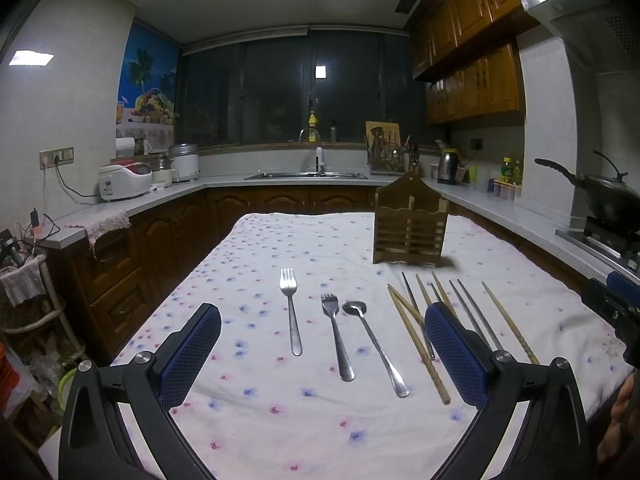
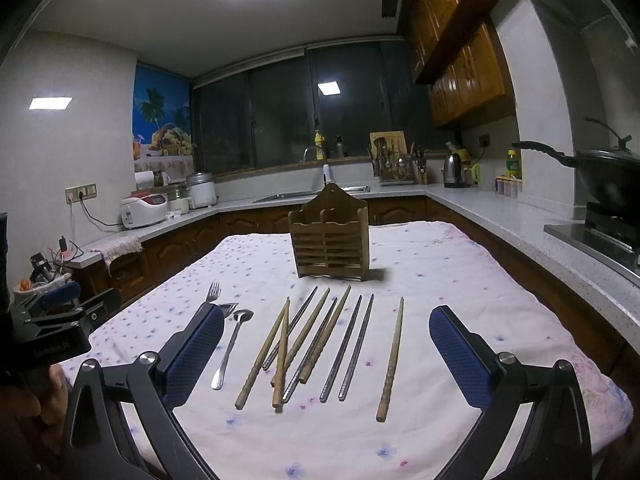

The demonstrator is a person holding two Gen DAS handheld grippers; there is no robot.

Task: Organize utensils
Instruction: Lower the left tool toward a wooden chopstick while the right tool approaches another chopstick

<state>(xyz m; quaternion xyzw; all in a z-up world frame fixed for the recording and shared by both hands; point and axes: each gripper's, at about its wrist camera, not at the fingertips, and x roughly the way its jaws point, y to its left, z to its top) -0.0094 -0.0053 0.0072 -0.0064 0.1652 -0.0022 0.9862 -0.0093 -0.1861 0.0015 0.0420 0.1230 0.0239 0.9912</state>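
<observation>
A wooden utensil holder (image 1: 410, 226) (image 2: 329, 236) stands empty at the far side of the flowered tablecloth (image 1: 304, 248). Two forks (image 1: 291, 312) (image 1: 337, 336) and a spoon (image 1: 374, 346) lie side by side in front of my left gripper (image 1: 322, 320), which is open and empty above them. Several wooden and metal chopsticks (image 2: 316, 344) lie in a loose row in front of my right gripper (image 2: 326, 322), also open and empty. A single wooden chopstick (image 2: 392, 360) lies apart to the right. The spoon also shows in the right wrist view (image 2: 234, 344).
Kitchen counters wrap around the table: a rice cooker (image 1: 125, 181) at left, a sink (image 1: 306, 175) at the back, a wok (image 1: 600, 196) on the stove at right. The right gripper's body (image 1: 612, 304) shows at the right edge of the left wrist view.
</observation>
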